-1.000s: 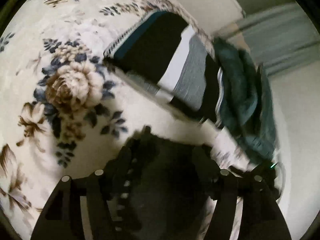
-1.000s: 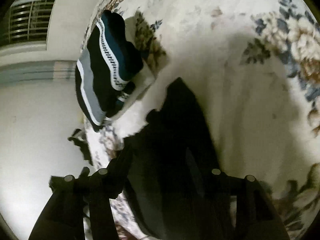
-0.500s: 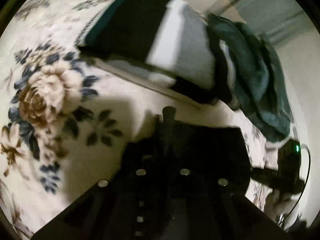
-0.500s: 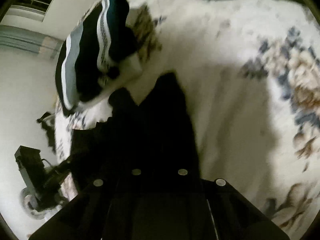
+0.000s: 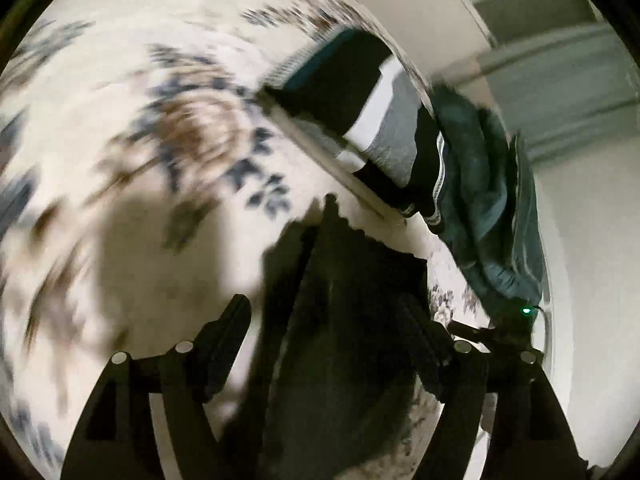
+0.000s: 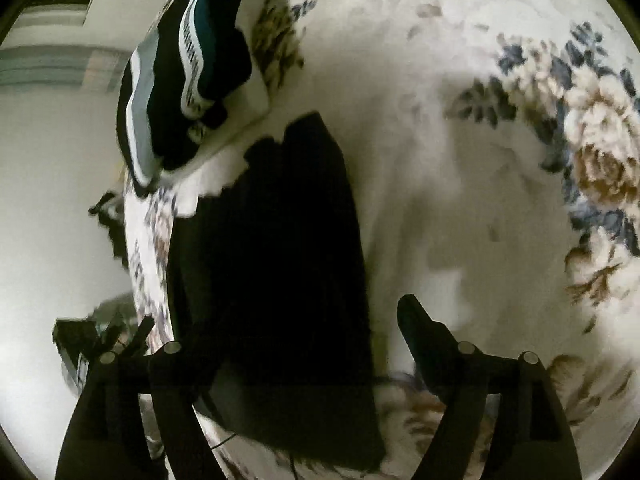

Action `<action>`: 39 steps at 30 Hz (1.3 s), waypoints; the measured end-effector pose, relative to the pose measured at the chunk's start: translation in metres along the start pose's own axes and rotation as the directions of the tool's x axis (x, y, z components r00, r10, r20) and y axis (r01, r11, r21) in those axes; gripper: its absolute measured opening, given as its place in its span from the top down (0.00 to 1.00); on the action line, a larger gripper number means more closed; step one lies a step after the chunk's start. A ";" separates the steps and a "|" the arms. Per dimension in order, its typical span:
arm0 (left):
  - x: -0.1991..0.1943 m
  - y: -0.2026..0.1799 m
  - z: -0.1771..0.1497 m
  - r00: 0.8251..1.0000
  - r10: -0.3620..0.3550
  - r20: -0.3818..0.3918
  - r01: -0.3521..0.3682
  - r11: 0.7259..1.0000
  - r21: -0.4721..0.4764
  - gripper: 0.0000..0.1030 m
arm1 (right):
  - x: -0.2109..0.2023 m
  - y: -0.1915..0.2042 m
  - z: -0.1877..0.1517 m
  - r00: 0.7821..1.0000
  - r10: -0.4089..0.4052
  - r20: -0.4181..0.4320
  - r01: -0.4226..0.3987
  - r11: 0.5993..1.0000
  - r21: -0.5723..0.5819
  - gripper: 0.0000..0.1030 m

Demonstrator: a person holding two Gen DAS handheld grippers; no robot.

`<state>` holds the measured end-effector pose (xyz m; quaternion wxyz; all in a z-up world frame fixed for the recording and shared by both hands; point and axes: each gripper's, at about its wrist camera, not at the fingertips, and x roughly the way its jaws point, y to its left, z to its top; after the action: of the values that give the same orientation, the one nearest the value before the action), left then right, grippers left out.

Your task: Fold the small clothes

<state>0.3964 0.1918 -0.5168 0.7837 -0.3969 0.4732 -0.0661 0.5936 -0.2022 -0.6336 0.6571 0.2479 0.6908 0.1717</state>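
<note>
Floral bedspread [image 6: 460, 160] w/ black garment [image 6: 280, 260] flat; left tool [image 5: 324, 344] & right tool [image 6: 304, 344] both opening, releasing it. Fold apparently laid; next prob. regrip an edge.

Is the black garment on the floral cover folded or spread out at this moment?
Folded: the black garment lies as a narrow, straight-edged strip on the floral cover.
</note>
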 end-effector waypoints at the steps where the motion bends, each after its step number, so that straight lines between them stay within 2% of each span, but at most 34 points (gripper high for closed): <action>1: -0.008 0.004 -0.014 1.000 0.006 0.018 -0.005 1.000 -0.025 0.29 | 0.003 -0.004 0.003 1.000 0.000 -0.023 0.000 1.000 -0.017 0.14; 3: -0.027 0.015 -0.057 0.998 0.006 0.066 0.002 0.993 -0.115 0.29 | 0.007 -0.011 0.007 0.997 0.047 -0.059 -0.048 0.998 -0.027 0.14; 5: -0.029 0.021 -0.087 0.996 -0.010 0.091 0.027 0.983 -0.184 0.28 | 0.020 -0.014 0.020 0.990 0.095 -0.101 -0.100 0.994 -0.046 0.14; 7: -0.015 0.029 -0.124 0.997 -0.028 0.075 0.047 0.965 -0.258 0.28 | 0.034 -0.012 0.031 0.981 0.140 -0.131 -0.150 0.987 -0.066 0.14; 9: 0.005 0.036 -0.146 0.996 -0.061 0.065 0.079 0.943 -0.323 0.28 | 0.051 -0.008 0.044 0.968 0.188 -0.167 -0.203 0.976 -0.079 0.14; 11: 0.031 0.036 -0.161 0.995 -0.082 0.061 0.098 0.928 -0.360 0.28 | 0.065 -0.005 0.053 0.962 0.198 -0.186 -0.217 0.972 -0.091 0.14; 15: 0.079 0.028 -0.161 0.992 -0.092 0.083 0.117 0.920 -0.373 0.28 | 0.099 0.003 0.067 0.958 0.161 -0.236 -0.195 0.973 -0.126 0.12; 17: 0.093 0.027 -0.153 0.989 -0.094 0.113 0.131 0.911 -0.390 0.28 | 0.103 0.007 0.070 0.955 0.177 -0.239 -0.213 0.967 -0.137 0.09; 20: 0.095 0.030 -0.143 0.973 -0.088 0.215 0.176 0.883 -0.434 0.28 | 0.106 0.010 0.074 0.940 0.248 -0.234 -0.280 0.953 -0.116 0.08; 21: 0.092 0.030 -0.140 0.967 -0.083 0.239 0.185 0.878 -0.442 0.39 | 0.107 0.013 0.074 0.930 0.291 -0.226 -0.321 0.941 -0.105 0.09; 22: 0.089 0.028 -0.135 0.970 -0.058 0.238 0.161 0.882 -0.442 0.52 | 0.109 0.015 0.074 0.926 0.310 -0.215 -0.337 0.936 -0.102 0.10; 23: 0.085 0.028 -0.131 0.972 -0.049 0.230 0.147 0.889 -0.434 0.69 | 0.109 0.016 0.073 0.927 0.313 -0.208 -0.339 0.935 -0.102 0.12; 24: 0.081 0.028 -0.127 0.973 -0.055 0.223 0.148 0.892 -0.427 0.73 | 0.111 0.018 0.070 0.928 0.314 -0.202 -0.339 0.934 -0.108 0.26; 25: 0.076 0.028 -0.122 0.974 -0.068 0.216 0.155 0.894 -0.420 0.76 | 0.113 0.019 0.067 0.936 0.288 -0.201 -0.315 0.942 -0.119 0.59; 26: 0.071 0.028 -0.119 0.975 -0.074 0.208 0.156 0.897 -0.413 0.78 | 0.113 0.017 0.064 0.946 0.262 -0.192 -0.287 0.951 -0.114 0.74; 31: 0.040 0.018 -0.080 0.987 -0.082 0.137 0.118 0.951 -0.284 0.80 | 0.081 0.003 0.016 0.954 0.290 -0.074 -0.292 0.956 -0.023 0.81; 34: 0.021 0.022 -0.062 0.992 -0.094 0.084 0.110 0.971 -0.214 0.80 | 0.051 -0.007 -0.043 0.953 0.302 0.007 -0.302 0.951 0.071 0.82; 36: 0.016 0.024 -0.048 0.993 -0.117 0.022 0.119 0.977 -0.175 0.79 | 0.031 -0.009 -0.104 0.957 0.286 0.055 -0.291 0.949 0.121 0.82; 37: 0.020 0.026 -0.041 0.991 -0.130 -0.037 0.123 0.980 -0.155 0.79 | 0.026 -0.008 -0.129 0.960 0.273 0.066 -0.280 0.950 0.137 0.82; 38: 0.027 0.028 -0.036 0.988 -0.120 -0.102 0.106 0.985 -0.136 0.73 | 0.022 -0.009 -0.154 0.963 0.258 0.074 -0.267 0.949 0.169 0.82; 39: 0.033 0.031 -0.034 0.984 -0.099 -0.147 0.082 0.990 -0.118 0.62 | 0.020 -0.012 -0.181 0.968 0.239 0.073 -0.249 0.947 0.204 0.82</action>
<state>0.3795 0.1780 -0.5689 0.7181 -0.4549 0.5162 -0.1052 0.4120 -0.1847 -0.6427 0.6168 0.4042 0.6533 0.1713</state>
